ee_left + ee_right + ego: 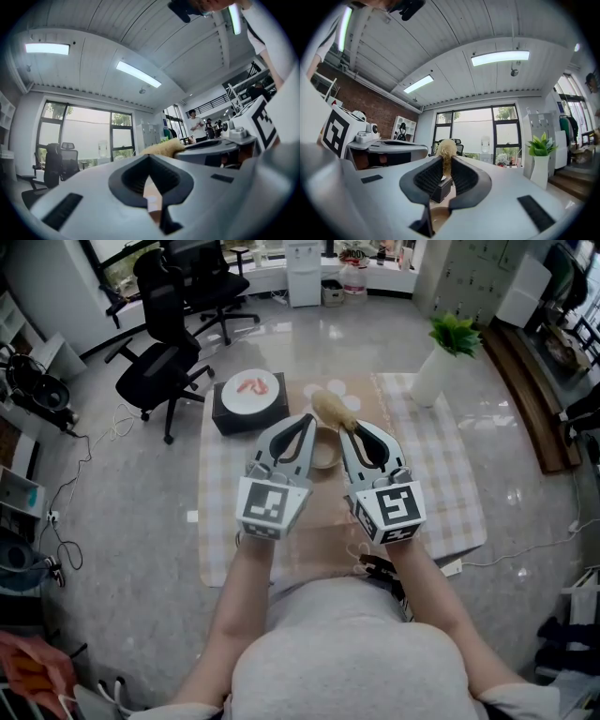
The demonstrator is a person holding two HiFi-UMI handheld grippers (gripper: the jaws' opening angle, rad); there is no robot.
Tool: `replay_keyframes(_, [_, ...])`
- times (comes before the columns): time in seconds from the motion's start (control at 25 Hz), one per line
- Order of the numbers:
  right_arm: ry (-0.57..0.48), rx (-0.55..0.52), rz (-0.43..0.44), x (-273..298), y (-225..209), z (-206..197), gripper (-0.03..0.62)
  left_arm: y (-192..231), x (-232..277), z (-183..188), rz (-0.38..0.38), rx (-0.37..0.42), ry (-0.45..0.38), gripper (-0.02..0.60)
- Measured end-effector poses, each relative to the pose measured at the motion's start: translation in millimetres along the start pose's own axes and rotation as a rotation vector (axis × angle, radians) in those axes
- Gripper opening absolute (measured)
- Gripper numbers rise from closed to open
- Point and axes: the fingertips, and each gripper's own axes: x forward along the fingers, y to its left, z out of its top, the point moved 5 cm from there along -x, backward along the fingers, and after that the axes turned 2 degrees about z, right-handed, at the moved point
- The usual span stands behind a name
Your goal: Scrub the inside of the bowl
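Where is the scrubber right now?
In the head view the scrubber is clamped in the tips of the right gripper, centre frame, showing just past the bowl and right of the white plate.

Left gripper (307, 421) closed, right gripper (346, 427) clamping a scrubber (333, 409), both level.

Glossy grey floor (141, 549) carried everything. Checked cloth (441, 484) lay flat on it, tan strip down middle. On cloth: bowl (323, 454) near centre, partly hidden; black box (236, 420) at far left edge, white plate on top; white vase (429, 379) with green plant at far right corner. Beside cloth on bare floor: black office chairs (159, 376), loose cable (66, 531).
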Motion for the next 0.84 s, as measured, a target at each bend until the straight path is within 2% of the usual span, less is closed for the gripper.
replay_keyframes(0.44, [-0.037, 0.002, -0.025, -5, 1, 7, 0.054, 1, -3, 9, 0.039, -0.017, -0.048, 0.011])
replay_keyframes(0.84, [-0.066, 0.000, -0.030, -13, 5, 13, 0.053, -7, -6, 14, 0.037, 0.007, -0.083, 0.011])
